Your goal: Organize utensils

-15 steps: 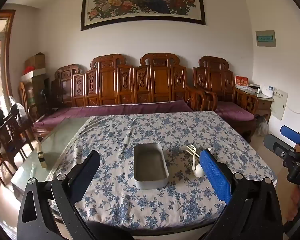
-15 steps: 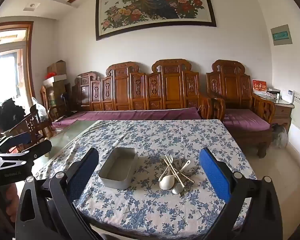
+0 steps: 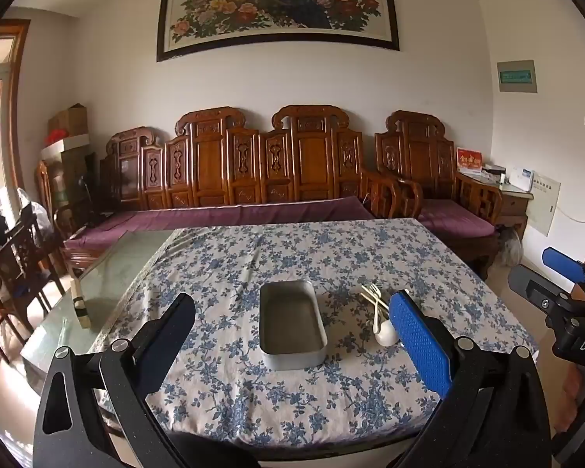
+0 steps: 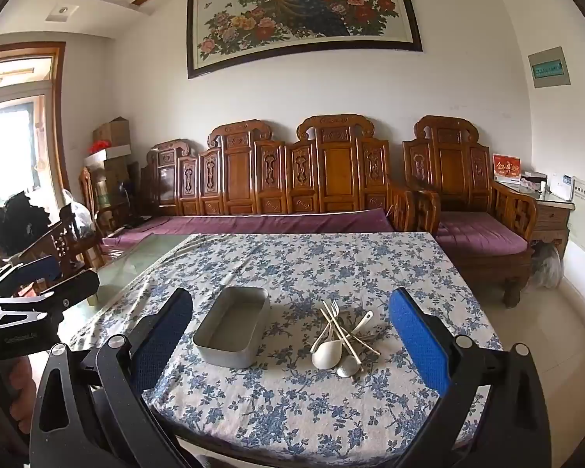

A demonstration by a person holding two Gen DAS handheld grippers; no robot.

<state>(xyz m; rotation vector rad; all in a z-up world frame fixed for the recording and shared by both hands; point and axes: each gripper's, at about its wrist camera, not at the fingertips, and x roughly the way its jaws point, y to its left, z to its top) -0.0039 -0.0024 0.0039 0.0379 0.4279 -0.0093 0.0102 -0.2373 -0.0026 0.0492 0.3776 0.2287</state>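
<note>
Empty grey metal tray (image 4: 230,327) lies flat. Just right of tray: crossed heap of utensils (image 4: 343,337), pale spoons, fork, chopsticks.

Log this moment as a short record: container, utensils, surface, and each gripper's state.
container: metal tray, rectangular, nothing in it
utensils: loose pile on the cloth beside the tray, none inside it; white spoon, metal spoon, fork, chopsticks crossing one another
surface: table with blue floral tablecloth
left gripper: open, nothing between its fingers, short of the tray
right gripper: open, holding nothing, short of the pile
task status: no utensil sorted yet
</note>
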